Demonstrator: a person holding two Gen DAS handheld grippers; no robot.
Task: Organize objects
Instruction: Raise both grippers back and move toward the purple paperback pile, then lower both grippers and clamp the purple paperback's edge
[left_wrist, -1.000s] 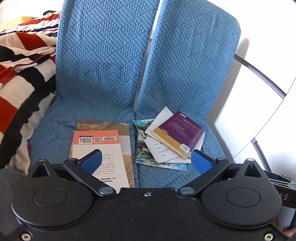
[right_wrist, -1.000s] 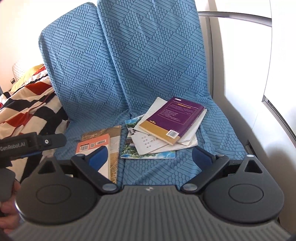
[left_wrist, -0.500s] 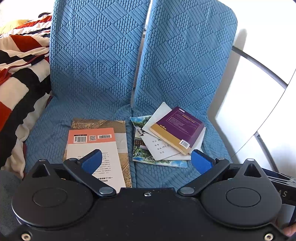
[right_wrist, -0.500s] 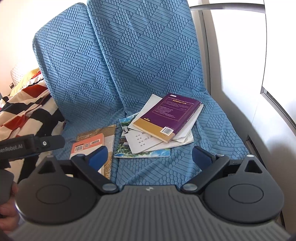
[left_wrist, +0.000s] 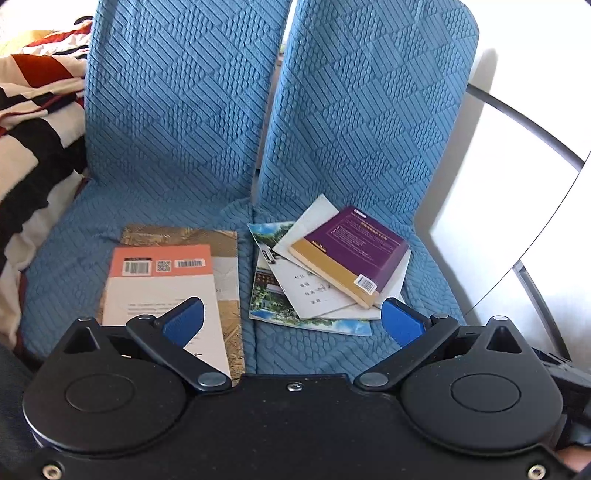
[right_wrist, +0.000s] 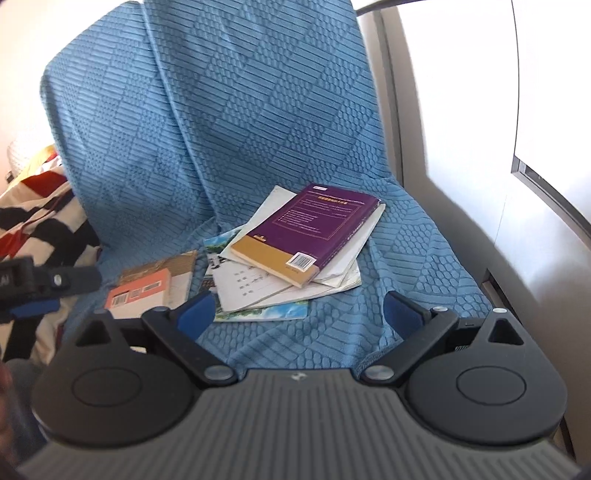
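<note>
A purple book (left_wrist: 351, 251) with a mustard band and a barcode sticker lies askew on top of a loose pile on the right seat cushion. Under it sit white booklets (left_wrist: 306, 284) with printed lines, fanned at different angles, and at the bottom a landscape-cover booklet (left_wrist: 269, 299), flat on the cushion. On the left cushion an orange-and-white book (left_wrist: 162, 280) lies back cover up, barcodes showing, on what seems to be a brown-gold patterned book (left_wrist: 225, 243), both flat and roughly squared together.
</note>
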